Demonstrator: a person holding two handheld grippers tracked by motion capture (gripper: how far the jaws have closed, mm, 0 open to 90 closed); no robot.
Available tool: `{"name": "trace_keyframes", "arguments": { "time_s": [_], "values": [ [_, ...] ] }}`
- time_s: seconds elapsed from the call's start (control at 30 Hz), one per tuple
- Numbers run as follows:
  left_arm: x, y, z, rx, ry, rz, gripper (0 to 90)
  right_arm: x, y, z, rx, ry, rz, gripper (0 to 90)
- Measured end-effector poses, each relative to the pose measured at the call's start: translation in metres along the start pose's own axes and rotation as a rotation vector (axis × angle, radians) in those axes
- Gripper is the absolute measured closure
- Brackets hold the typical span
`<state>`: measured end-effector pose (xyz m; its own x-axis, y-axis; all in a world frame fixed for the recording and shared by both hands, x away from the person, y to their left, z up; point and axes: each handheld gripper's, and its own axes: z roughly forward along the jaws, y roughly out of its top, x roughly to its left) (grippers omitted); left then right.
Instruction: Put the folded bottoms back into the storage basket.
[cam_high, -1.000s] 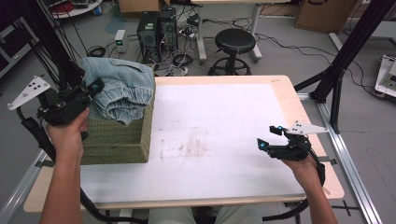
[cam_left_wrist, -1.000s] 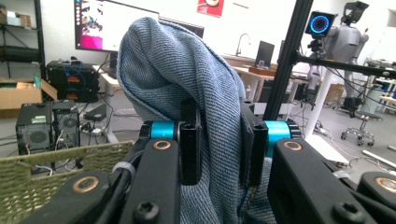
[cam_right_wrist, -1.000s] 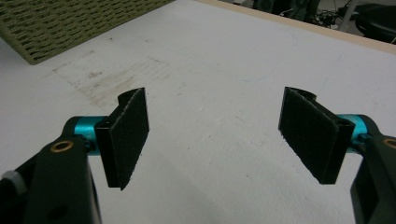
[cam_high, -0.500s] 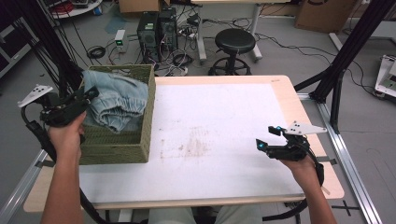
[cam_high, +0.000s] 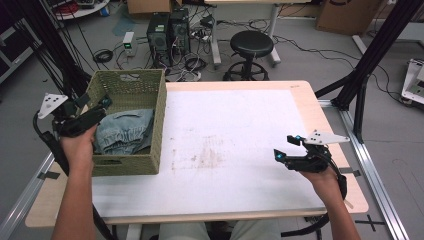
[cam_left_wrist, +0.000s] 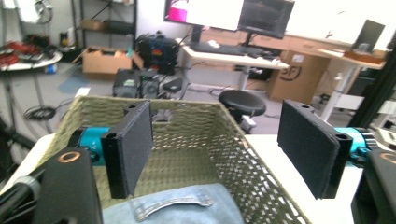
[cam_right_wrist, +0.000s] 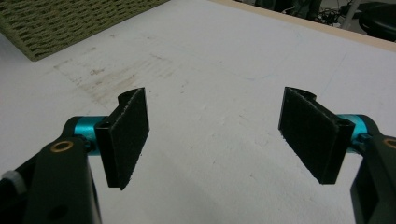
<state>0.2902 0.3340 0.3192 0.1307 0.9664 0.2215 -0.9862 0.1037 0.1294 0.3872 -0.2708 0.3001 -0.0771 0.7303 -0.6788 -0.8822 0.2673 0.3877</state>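
a white-topped table (cam_high: 240, 130) carries a green woven basket (cam_high: 155, 125) at its left.

The left gripper (cam_high: 92, 107) sits at nine o'clock, its jaws just opened wide (nothing between them); the right gripper (cam_high: 286, 148) hovers at four o'clock, jaws apart.

I see my left gripper (cam_left_wrist: 217, 149) over the green basket (cam_left_wrist: 243, 168). Its two black pads (cam_left_wrist: 130, 147) have just been opening and stand wide apart with nothing between them. Blue jeans (cam_left_wrist: 177, 210) lie in the basket below.
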Motion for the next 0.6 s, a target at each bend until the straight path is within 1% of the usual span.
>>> {"name": "trace_keyframes", "arguments": {
  "time_s": [0.07, 0.17, 0.27, 0.3, 0.37, 0.47, 0.5, 0.6],
  "values": [
    [-0.005, -0.002, 0.0, -0.014, -0.031, 0.017, 25.0, 0.0, 0.0, 0.0, 0.001, 0.0, 0.001, 24.7],
    [-0.011, -0.004, 0.003, -0.012, -0.077, 0.025, 23.7, -0.001, 0.0, 0.0, 0.0, -0.003, 0.002, 24.7],
    [-0.016, -0.006, 0.005, -0.009, -0.109, 0.042, 23.5, 0.0, 0.0, 0.0, 0.002, -0.003, 0.0, 24.6],
    [-0.018, -0.007, 0.005, -0.009, -0.128, 0.039, 23.5, 0.0, 0.0, 0.0, 0.002, -0.002, 0.001, 24.7],
    [-0.021, -0.008, 0.005, -0.009, -0.146, 0.042, 23.5, 0.0, 0.001, 0.0, 0.003, -0.002, 0.0, 24.7],
    [-0.028, -0.01, 0.006, -0.012, -0.186, 0.05, 23.5, 0.0, 0.001, 0.0, 0.003, -0.003, 0.001, 24.6],
    [-0.032, -0.01, 0.006, -0.011, -0.204, 0.058, 23.5, 0.0, 0.001, 0.0, 0.003, -0.002, 0.001, 24.7],
    [-0.046, -0.014, 0.005, -0.021, -0.234, 0.071, 23.5, -0.001, 0.001, 0.001, 0.0, 0.0, -0.002, 24.7]
  ]
}}
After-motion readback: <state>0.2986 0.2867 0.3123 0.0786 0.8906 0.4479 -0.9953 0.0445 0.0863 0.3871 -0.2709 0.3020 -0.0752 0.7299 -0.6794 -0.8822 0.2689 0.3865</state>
